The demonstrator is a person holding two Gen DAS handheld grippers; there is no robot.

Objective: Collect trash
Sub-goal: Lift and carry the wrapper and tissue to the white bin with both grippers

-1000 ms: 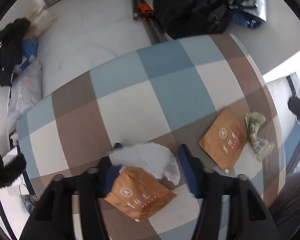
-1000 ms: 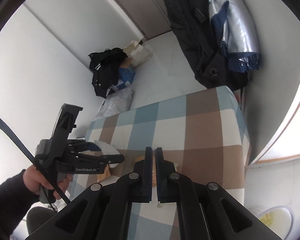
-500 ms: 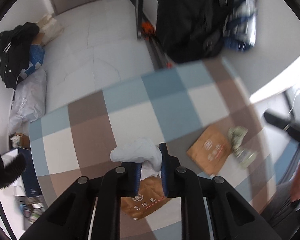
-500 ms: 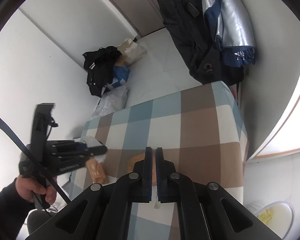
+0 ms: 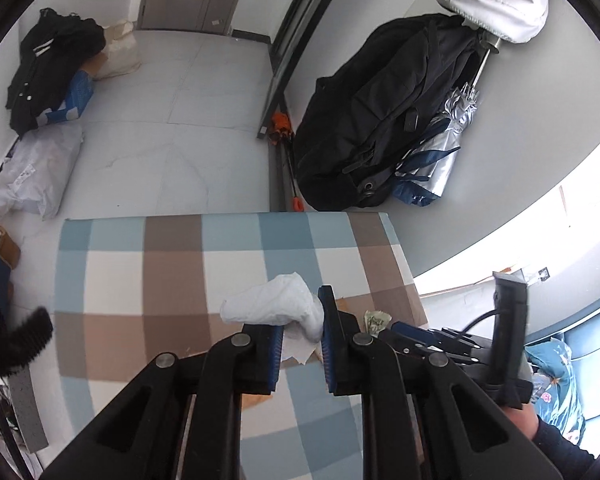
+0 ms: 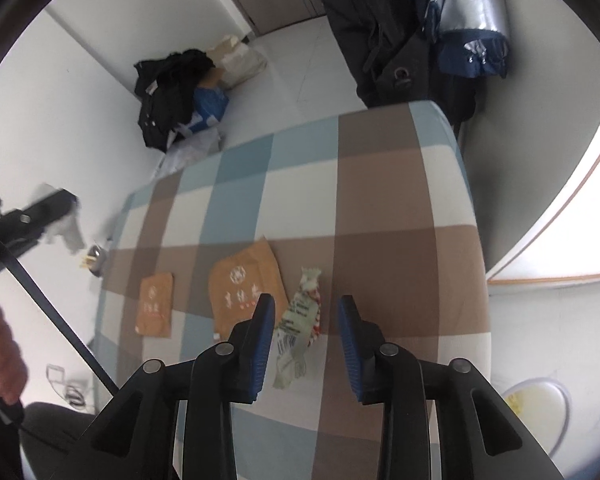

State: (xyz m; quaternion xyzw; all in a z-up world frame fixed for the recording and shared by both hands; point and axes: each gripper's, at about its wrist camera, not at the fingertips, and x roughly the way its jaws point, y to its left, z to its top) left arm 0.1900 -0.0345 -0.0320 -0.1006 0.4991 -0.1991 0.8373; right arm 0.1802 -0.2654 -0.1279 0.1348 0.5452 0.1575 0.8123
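Near the front edge of the checked counter (image 6: 380, 208) lies a crumpled green-and-white wrapper (image 6: 300, 320), directly ahead of the right hand-held gripper (image 6: 306, 344), whose blue-padded jaws stand wide apart on either side of it. The wrapper's long axis runs nearly in line with the fingers, front to back, so a straight descent looks enough to straddle it; the right hand-held gripper is plainly the nearer one. A barcode label shows on the wrapper, too small to read. To its left lie a large brown packet (image 6: 246, 288) and a smaller brown packet (image 6: 155, 304), each with a white round emblem and white characters (I cannot make them out). The left hand-held gripper (image 5: 300, 340) is clamped on a crumpled white tissue (image 5: 272, 306), held above the counter.
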